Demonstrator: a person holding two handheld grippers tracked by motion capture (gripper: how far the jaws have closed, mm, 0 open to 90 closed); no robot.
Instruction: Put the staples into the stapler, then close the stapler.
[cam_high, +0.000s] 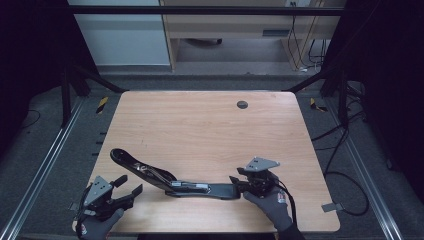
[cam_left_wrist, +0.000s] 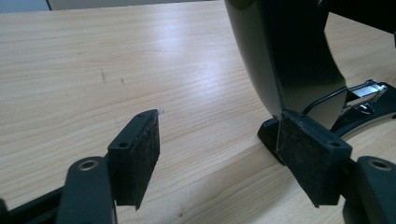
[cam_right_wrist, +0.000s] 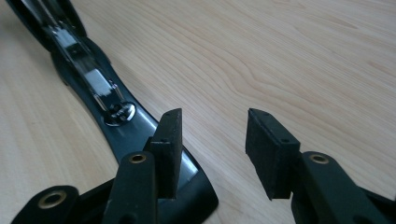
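Wooden surface (cam_high: 210, 130) in front of me, rounded corners, small dark round cap (cam_high: 242, 104) near its far edge. On it lies a long black stapler (cam_high: 170, 177), opened out flat: its upper arm runs from the left-centre toward me and to the right, metal staple channel shows in the middle, base end points at my right hand. My right tongs (cam_high: 235, 181) sit at that right end of the stapler, jaws wide apart, gripping nothing; in the right gripper view (cam_right_wrist: 212, 140) the left jaw hangs over the stapler's flat black end (cam_right_wrist: 140, 135), whether it touches it I cannot tell, and the right jaw is over bare wood. My left tongs (cam_high: 127, 187) are near the left front corner of the surface, also wide open, holding nothing, just beside the stapler's raised arm on its near side. In the left gripper view (cam_left_wrist: 217, 149) the right pad (cam_left_wrist: 310, 154) is right up against the stapler's glossy black arm (cam_left_wrist: 289, 56), touching or almost touching, can't say which; the left pad (cam_left_wrist: 140, 154) is over bare wood, well clear of the stapler.
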